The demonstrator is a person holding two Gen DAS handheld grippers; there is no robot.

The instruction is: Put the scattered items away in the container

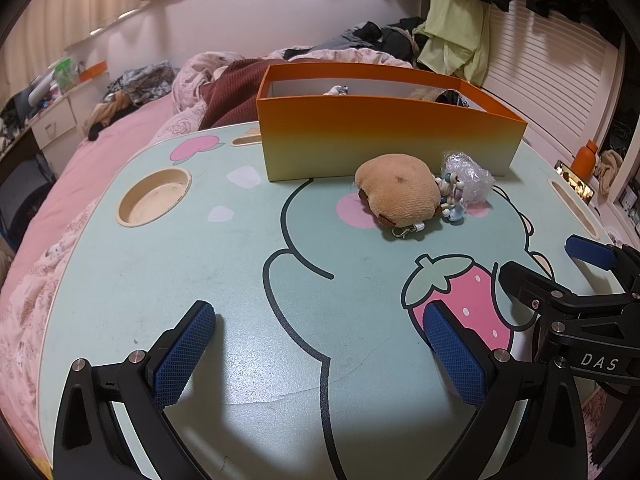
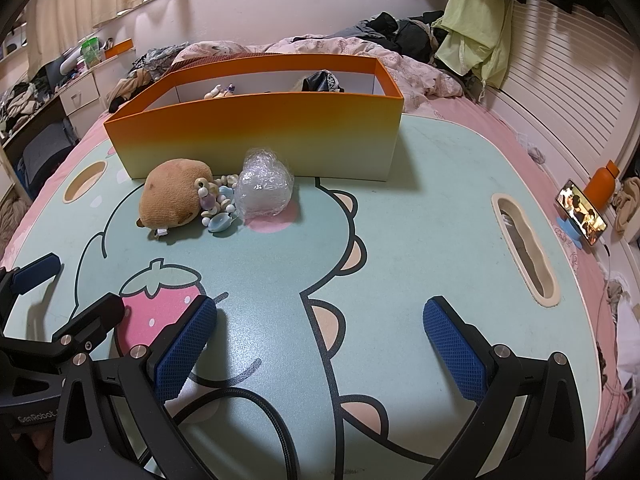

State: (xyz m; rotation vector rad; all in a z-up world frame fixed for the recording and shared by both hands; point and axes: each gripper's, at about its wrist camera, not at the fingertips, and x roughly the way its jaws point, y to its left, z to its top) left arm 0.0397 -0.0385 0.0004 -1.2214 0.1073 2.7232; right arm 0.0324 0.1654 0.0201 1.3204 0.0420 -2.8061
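Surface of pale mint laminate, printed with a cartoon animal outline and a pink strawberry, sits on a pink-sheeted bed (a round cup recess lies ahead and to the left of the left gripper, a long slot ahead and to the right of the right gripper). The left gripper hangs released over the near part of the surface, its blue pads wide apart and holding nothing. The right gripper is likewise spread and empty, just beside the left one.

Ahead of both stands the orange container, an open box fading to cream at its base, with a few small things showing over its rim. Touching its near wall is a cluster: a tan plush toy, a beaded charm pressed against it, and a bubble-wrap bundle on the charm's far side.

Beyond the container the bed carries a rumpled floral quilt and dark clothes. A lime garment hangs against a slatted wall, and a lit phone stands far right beside an orange bottle.
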